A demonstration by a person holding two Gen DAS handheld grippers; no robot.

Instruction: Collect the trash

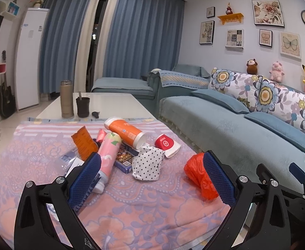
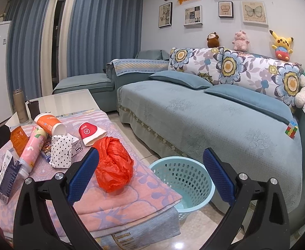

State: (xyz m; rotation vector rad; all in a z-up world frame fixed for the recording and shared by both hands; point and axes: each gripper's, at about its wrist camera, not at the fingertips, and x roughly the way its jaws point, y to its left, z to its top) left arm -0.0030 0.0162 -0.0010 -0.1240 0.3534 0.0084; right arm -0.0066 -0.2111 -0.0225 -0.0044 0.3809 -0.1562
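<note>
Trash lies on a pink and purple cloth (image 1: pixel 131 208) over the table. There is a crumpled red plastic bag (image 1: pixel 198 177) (image 2: pixel 113 166), a polka-dot carton (image 1: pixel 148 162) (image 2: pixel 61 152), a red and white paper cup (image 1: pixel 167 144) (image 2: pixel 91 133), an orange cup (image 1: pixel 125 131) (image 2: pixel 48 125), a pink tube (image 1: pixel 108 156) (image 2: pixel 32 148) and an orange wrapper (image 1: pixel 84 143). My left gripper (image 1: pixel 151 177) is open above the cloth, the bag by its right finger. My right gripper (image 2: pixel 150 173) is open and empty, between the bag and a light blue basket (image 2: pixel 183 179) on the floor.
A thermos (image 1: pixel 66 99), a dark cup (image 1: pixel 83 107) and a small dark object (image 1: pixel 95 114) stand on the white table (image 1: pixel 110 102) behind the cloth. A blue sofa (image 2: pixel 215 120) runs along the right, with a Rubik's cube (image 2: pixel 291 129) on it. The basket stands between table and sofa.
</note>
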